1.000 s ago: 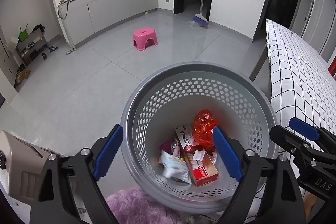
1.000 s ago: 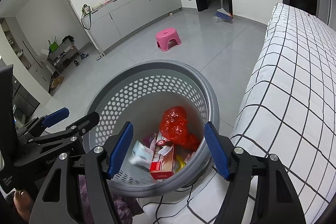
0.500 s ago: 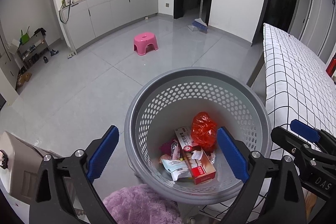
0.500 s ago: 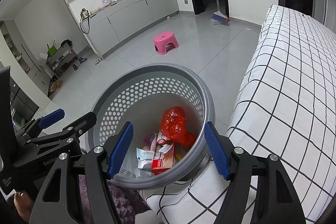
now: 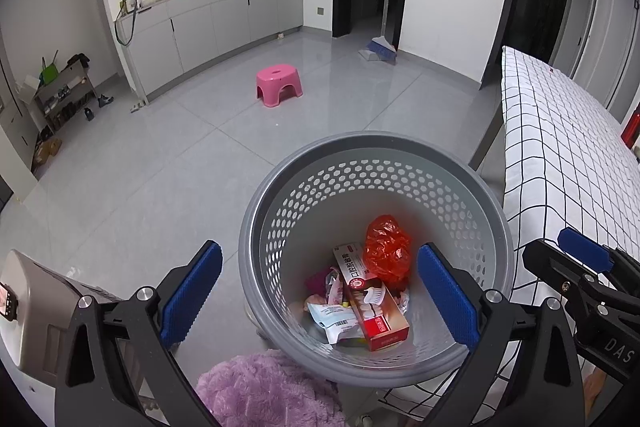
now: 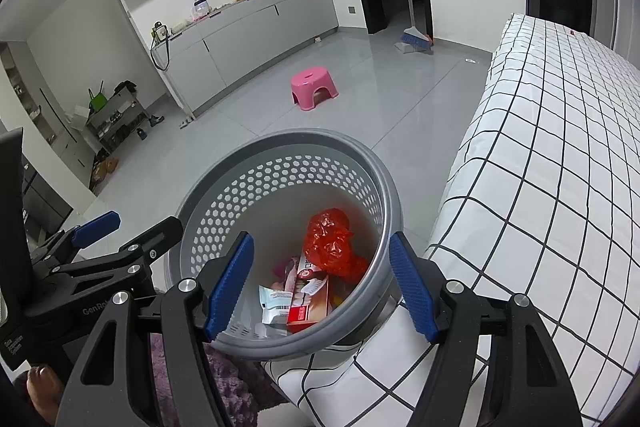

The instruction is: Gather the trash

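Observation:
A grey perforated basket (image 5: 360, 139) stands on the floor beside the bed. It holds a crumpled red plastic bag (image 5: 386, 247), a red and white toothpaste box (image 5: 372, 311), a white wrapper (image 5: 336, 319) and other scraps. My left gripper (image 5: 319, 250) hovers over the basket's near rim; its jaws are opening and nothing is between them. My right gripper (image 6: 321, 239) hangs above the same basket (image 6: 280, 137), open and holding nothing. Through its jaws I see the red bag (image 6: 328, 247) and the box (image 6: 310, 301). Each gripper shows at the edge of the other's view.
A bed with a black-checked white cover (image 6: 560, 147) runs along the right. A purple fluffy mat (image 5: 264, 387) lies just before the basket, a grey appliance (image 5: 32, 299) at the left. Farther off stand a pink stool (image 5: 279, 83), a broom (image 5: 380, 47) and grey cabinets.
The left jaws have spread wider. The white wrapper, blurred in the oldest right view, now lies still among the trash. The basket looks slightly smaller and lower in both views.

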A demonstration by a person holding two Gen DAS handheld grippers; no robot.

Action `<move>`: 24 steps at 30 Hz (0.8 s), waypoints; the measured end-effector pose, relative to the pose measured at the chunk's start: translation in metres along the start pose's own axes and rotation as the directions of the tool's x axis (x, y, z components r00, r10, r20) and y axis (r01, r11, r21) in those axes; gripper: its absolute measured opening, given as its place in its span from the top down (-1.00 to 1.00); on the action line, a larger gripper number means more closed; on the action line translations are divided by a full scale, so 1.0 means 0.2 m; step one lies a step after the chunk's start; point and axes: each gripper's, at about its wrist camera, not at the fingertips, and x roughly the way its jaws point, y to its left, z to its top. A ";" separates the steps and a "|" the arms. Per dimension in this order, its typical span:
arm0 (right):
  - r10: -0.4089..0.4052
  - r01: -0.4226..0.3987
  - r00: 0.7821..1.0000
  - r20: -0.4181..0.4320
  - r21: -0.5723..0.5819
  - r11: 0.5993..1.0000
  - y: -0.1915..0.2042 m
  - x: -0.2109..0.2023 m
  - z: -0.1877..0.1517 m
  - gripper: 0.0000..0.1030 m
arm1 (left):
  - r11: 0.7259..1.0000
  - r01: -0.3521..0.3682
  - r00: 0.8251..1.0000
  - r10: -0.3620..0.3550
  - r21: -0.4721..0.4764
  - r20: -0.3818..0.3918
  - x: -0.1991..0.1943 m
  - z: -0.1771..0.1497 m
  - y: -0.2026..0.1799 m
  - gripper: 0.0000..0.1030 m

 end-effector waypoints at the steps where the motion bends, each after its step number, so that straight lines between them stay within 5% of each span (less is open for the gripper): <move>1: 0.000 0.000 1.000 0.000 0.000 1.000 0.00 0.00 0.00 -0.30 | 1.000 -0.001 1.000 0.001 0.000 0.000 0.00 0.00 0.00 -0.87; 24: -0.005 0.005 1.000 0.007 0.003 1.000 -0.02 -0.02 0.00 -0.30 | 1.000 -0.012 1.000 0.012 0.006 0.000 -0.01 0.01 -0.01 -0.87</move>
